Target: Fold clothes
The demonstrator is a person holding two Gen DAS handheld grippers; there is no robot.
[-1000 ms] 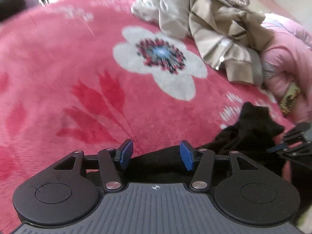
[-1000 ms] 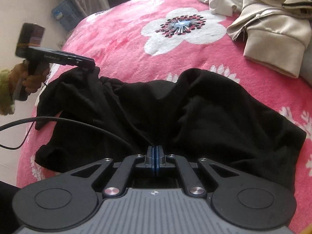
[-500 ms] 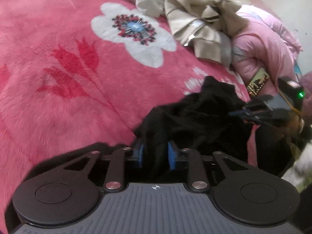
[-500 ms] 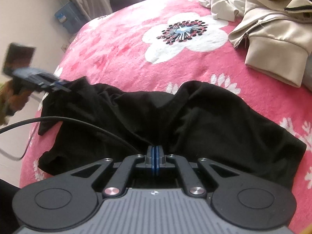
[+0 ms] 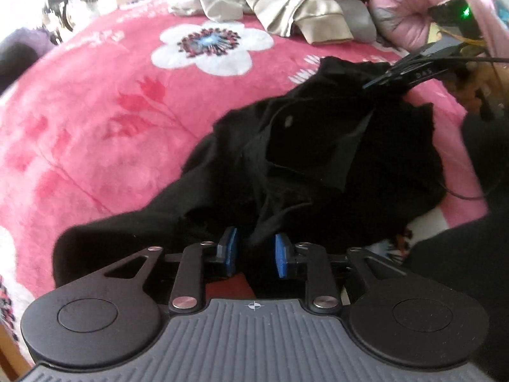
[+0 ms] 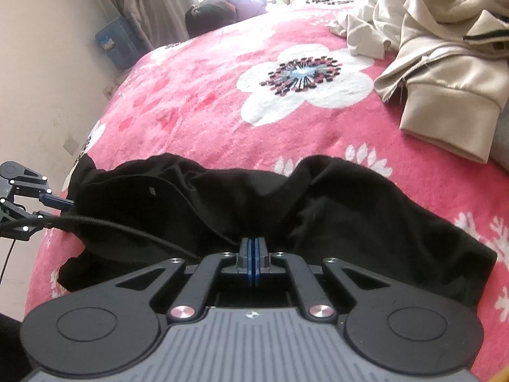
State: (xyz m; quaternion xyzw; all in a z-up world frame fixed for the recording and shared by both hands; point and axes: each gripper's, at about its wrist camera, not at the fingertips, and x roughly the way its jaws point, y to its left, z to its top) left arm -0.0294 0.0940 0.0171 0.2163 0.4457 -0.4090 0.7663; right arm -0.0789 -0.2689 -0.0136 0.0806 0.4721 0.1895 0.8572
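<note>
A black garment (image 5: pixel 318 165) lies crumpled on a pink floral blanket (image 5: pixel 95 111); it also shows in the right wrist view (image 6: pixel 318 210). My left gripper (image 5: pixel 253 251) has its blue pads apart, with a fold of the black cloth between them, at the garment's near edge. My right gripper (image 6: pixel 253 262) is shut on the garment's near edge, pads pressed together. The right gripper shows in the left wrist view (image 5: pixel 410 73) at the garment's far edge. The left gripper shows at the left of the right wrist view (image 6: pixel 60 203), at the garment's left end.
A pile of beige and cream clothes (image 6: pixel 439 41) lies at the far right of the bed. A pink quilted item (image 5: pixel 413 9) and a grey one (image 5: pixel 356 22) lie beside it. A wall (image 6: pixel 41 79) and curtain (image 6: pixel 140 3) border the bed. A black cable (image 6: pixel 127 227) crosses the garment.
My left gripper moved along the garment's edge and its pads now stand wider apart. The garment spread out flatter on the blanket. My right gripper stayed shut on the cloth.
</note>
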